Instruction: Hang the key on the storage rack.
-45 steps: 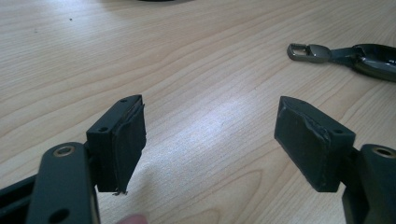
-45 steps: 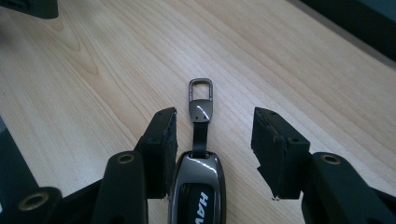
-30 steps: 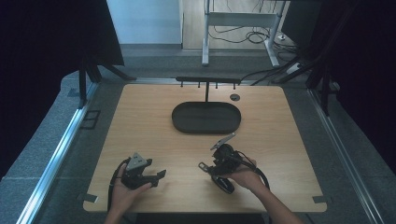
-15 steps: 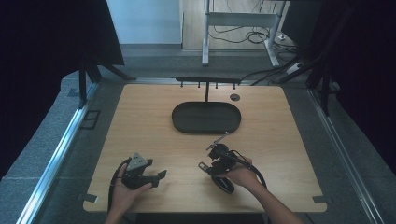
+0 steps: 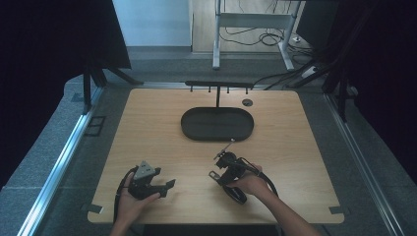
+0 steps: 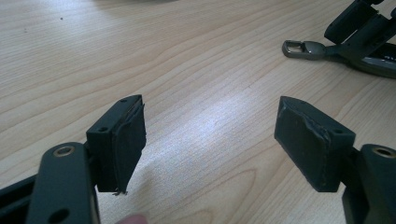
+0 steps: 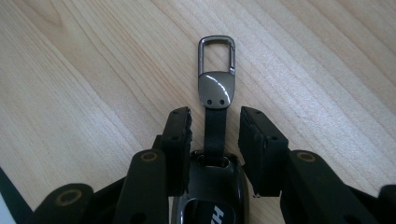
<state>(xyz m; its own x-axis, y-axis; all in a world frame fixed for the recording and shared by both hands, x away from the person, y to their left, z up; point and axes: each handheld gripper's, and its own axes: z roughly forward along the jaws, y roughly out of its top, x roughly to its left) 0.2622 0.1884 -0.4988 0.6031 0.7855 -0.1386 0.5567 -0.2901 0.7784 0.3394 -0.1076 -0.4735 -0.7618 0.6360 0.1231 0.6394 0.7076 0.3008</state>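
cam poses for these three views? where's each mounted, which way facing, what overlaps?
High view: fixed above the person's side, looking forward and down on the table; both forearms show, with left gripper and right gripper.
Left gripper view: rides that gripper, looking low across the wood past its open jaws.
Right gripper view: looks along its jaws, either side of the key fob.
Shared: the fob's clasp also shows in the left gripper view.

Between my right jaws, the black key fob (image 7: pixel 212 196) shows two white upside-down letters, seemingly "HY"; the rest is cut off.
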